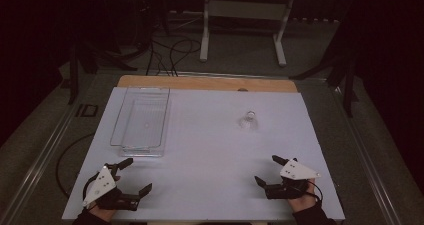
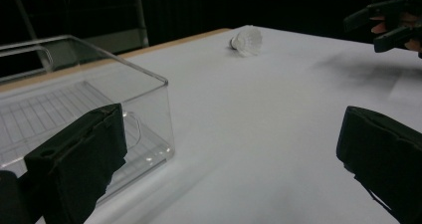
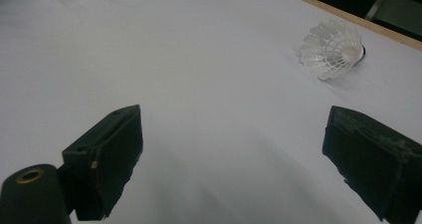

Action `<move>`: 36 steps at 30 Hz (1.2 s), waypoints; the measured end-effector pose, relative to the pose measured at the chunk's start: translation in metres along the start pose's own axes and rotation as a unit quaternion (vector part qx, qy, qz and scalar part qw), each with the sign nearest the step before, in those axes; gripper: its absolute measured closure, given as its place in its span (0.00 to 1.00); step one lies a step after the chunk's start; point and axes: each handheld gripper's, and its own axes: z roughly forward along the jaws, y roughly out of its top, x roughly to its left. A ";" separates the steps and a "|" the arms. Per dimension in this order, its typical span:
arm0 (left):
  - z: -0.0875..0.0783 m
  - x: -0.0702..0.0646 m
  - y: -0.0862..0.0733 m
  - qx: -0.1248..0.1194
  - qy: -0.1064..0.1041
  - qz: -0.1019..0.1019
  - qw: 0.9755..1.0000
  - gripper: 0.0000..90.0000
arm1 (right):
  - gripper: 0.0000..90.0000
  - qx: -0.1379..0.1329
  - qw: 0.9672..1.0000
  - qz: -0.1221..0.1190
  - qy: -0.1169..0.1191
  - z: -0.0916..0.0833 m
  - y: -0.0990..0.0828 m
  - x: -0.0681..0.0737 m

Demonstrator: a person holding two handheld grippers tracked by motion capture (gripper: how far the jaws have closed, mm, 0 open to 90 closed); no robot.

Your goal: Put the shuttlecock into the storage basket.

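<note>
White plastic made up the shuttlecock [image 1: 248, 119], which in the high view lay on the pale table [image 1: 210, 195] toward the far right, well apart from both grippers. A clear plastic bin [image 1: 141, 122] sat at the far left. The left gripper [image 1: 132, 174] and right gripper [image 1: 268, 170] rested at the near edge, each with jaws spread wide and holding nothing. By my reading, the work stood at its start: nothing grasped, the reach not yet begun.

From the left gripper view, its jaws stood apart, the bin [image 2: 149, 99] just beyond the left jaw, the shuttlecock [image 2: 247, 40] far off near the table's wooden edge, and the right gripper [image 2: 393, 20] at the upper right.

From the right gripper view, the jaws were likewise apart and the shuttlecock [image 3: 332, 49] lay on its side ahead and to the right, its long axis roughly level with the table, the open skirt facing the camera and the cork pointing away toward the far edge. The next move, I judged, called for carrying the right gripper forward and closing gently across the skirt or cork, then moving it left to the bin.
</note>
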 end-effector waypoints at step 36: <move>0.002 -0.003 0.001 0.009 -0.023 -0.008 1.000 0.00 | 0.09 0.021 1.000 -0.007 0.017 -0.007 0.017 0.014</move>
